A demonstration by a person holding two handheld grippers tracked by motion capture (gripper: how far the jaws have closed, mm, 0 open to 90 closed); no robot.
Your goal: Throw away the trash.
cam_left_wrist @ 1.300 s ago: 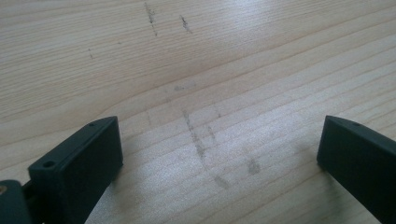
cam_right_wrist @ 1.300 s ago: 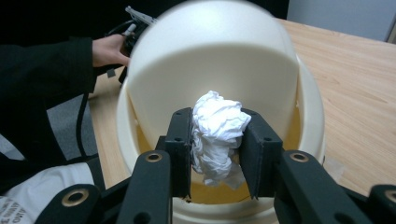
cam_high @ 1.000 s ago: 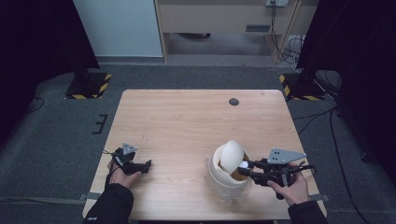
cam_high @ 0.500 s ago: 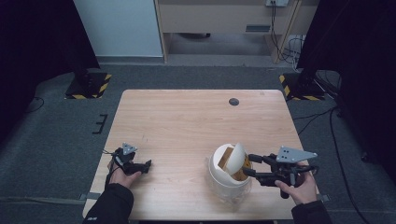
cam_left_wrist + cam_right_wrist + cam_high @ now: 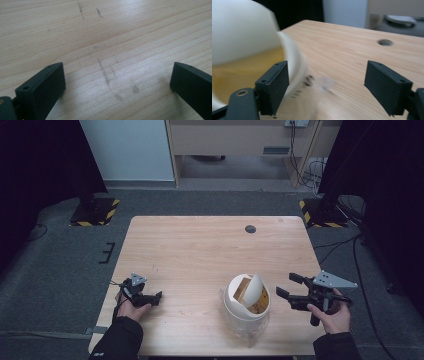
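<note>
High view: light wooden counter (image 5: 200,250) with rounded corners and a small dark round hole (image 5: 250,229) near its far edge. Toward the near right stands a round white plastic bin (image 5: 246,302) with a swing lid (image 5: 253,287) tipped up on edge – tan interior shows beneath it. Clear plastic film (image 5: 255,327) bunches around the bin's base at the near side. Right gripper (image 5: 286,286) sits just right of the bin, jaws pointing at it and spread apart, nothing between them, not touching the bin; grey three-cornered plate (image 5: 332,280) on top, person's right hand (image 5: 330,315) around the handle. Left gripper (image 5: 159,296) rests low at the near left of the counter, well apart from the bin, held by the left hand (image 5: 129,306); its jaw gap is hard to read here.

Left gripper view: two black jaws wide apart, empty, hovering close over bare wood grain with a few grey scuff marks (image 5: 107,75).

Right gripper view: black jaws wide open, holding nothing. The white bin (image 5: 249,50) looms at left, blurred – its rim passes just behind the left jaw, yellowish inside visible. Clear film with dark print (image 5: 312,82) lies blurred on the counter between the jaws. Dark hole (image 5: 385,42) farther off at right.
</note>
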